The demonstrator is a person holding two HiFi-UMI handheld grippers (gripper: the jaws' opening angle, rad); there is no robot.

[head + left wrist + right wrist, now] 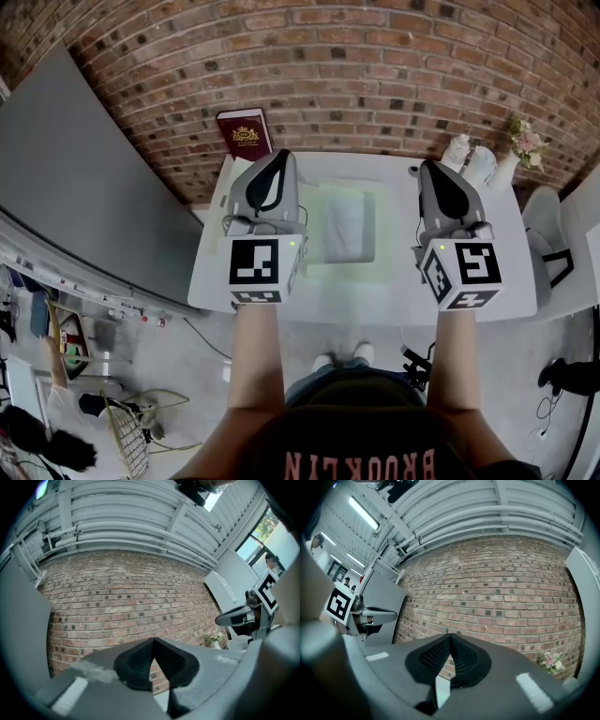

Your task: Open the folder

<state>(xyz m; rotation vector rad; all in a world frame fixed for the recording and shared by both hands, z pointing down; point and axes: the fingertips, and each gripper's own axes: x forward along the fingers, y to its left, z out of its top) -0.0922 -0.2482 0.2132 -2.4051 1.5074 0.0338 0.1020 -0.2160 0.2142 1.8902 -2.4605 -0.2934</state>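
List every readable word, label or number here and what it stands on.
"BROOKLYN", upside down, on the person's black shirt.
Dark red book: gold crest and print too small to read.
Black-and-white marker cubes: square patterns only, no words.

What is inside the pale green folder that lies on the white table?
A white sheet shows in the middle of the folder, seemingly through its translucent cover. Whether more sheets lie beneath that one cannot be seen, because it covers them.
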